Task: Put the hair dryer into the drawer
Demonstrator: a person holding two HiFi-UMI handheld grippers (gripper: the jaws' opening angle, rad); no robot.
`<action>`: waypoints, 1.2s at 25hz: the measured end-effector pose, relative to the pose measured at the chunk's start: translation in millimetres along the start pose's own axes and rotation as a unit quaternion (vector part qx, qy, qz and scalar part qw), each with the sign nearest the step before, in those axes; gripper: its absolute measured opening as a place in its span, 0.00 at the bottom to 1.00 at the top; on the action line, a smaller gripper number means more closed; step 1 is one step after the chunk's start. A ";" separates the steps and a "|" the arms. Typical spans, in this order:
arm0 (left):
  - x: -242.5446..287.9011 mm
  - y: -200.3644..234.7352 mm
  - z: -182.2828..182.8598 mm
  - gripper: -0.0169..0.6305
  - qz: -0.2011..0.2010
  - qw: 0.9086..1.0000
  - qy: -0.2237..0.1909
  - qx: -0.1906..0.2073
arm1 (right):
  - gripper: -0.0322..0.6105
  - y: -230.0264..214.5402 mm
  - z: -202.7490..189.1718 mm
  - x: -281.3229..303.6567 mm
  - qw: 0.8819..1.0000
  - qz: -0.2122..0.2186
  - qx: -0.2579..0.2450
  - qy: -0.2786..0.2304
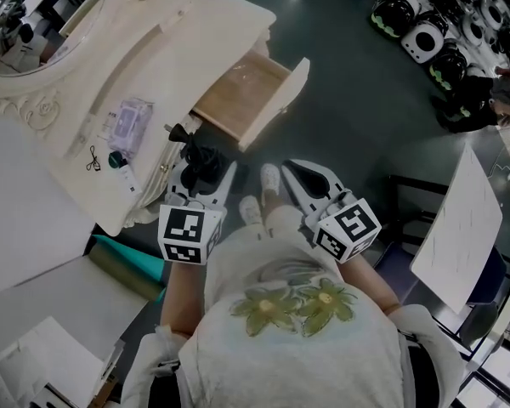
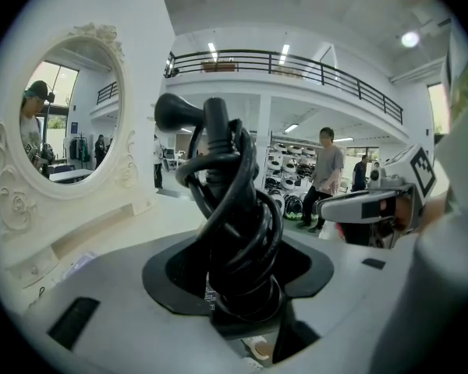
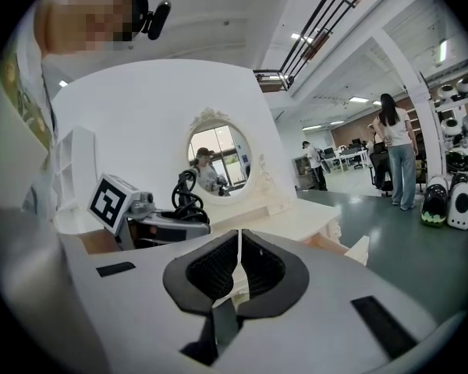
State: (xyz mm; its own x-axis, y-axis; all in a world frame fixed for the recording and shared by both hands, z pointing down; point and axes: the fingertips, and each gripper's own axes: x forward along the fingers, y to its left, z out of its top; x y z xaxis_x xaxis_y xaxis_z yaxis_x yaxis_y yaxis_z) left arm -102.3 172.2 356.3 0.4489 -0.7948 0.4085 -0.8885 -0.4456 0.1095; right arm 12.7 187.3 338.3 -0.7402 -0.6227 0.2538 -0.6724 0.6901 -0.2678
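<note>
The left hand-held gripper [image 1: 201, 179] clamped the dryer [image 2: 234, 232]; the right hand-held gripper [image 3: 238, 269] sat shut, empty. Looped cord [image 2: 253, 209] might snag the upper-centre drawer [image 1: 238, 92].

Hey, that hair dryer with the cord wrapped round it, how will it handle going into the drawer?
The hair dryer body looks rigid, so the left gripper probably holds it steady. Its loosely wound cord may slip loose and snag the drawer.

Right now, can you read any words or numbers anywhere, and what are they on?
No text can be read.
Purple packet on the table: print too small.
Label on the hair dryer: too blurred.
Marker cubes: only black-and-white patterns, no letters.
</note>
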 end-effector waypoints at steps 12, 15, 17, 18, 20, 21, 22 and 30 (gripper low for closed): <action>34.1 24.1 14.7 0.36 0.004 1.000 0.007 0.001 | 0.09 -25.7 13.1 32.9 1.000 0.012 0.004 0.007; 44.6 30.8 19.1 0.36 0.008 1.000 0.011 0.001 | 0.09 -33.8 19.6 42.1 1.000 0.017 0.004 0.008; 51.2 34.9 21.1 0.36 0.010 1.000 0.014 0.000 | 0.09 -39.7 22.8 47.5 1.000 0.019 0.004 0.010; 54.3 37.0 21.8 0.36 0.012 1.000 0.016 0.001 | 0.09 -42.5 24.1 50.5 1.000 0.020 0.003 0.012; 60.5 41.3 23.3 0.36 0.014 1.000 0.019 0.003 | 0.09 -47.9 26.3 56.8 1.000 0.023 0.002 0.014; 63.7 43.6 24.0 0.36 0.016 1.000 0.021 0.005 | 0.09 -50.4 27.5 60.2 1.000 0.025 0.002 0.015; 66.7 46.1 24.5 0.36 0.018 1.000 0.022 0.006 | 0.09 -52.7 28.5 63.7 1.000 0.027 0.003 0.015; 93.1 58.5 23.0 0.36 0.021 0.999 0.045 0.013 | 0.09 -70.6 35.1 84.2 0.999 0.037 0.011 0.018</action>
State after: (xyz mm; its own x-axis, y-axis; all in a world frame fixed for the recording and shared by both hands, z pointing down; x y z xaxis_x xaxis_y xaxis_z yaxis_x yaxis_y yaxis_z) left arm -110.3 62.7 379.9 0.4005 -0.7728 0.4923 -0.9027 -0.4250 0.0671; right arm -2.4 73.1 346.0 -0.7871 -0.5569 0.2651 -0.6165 0.7248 -0.3076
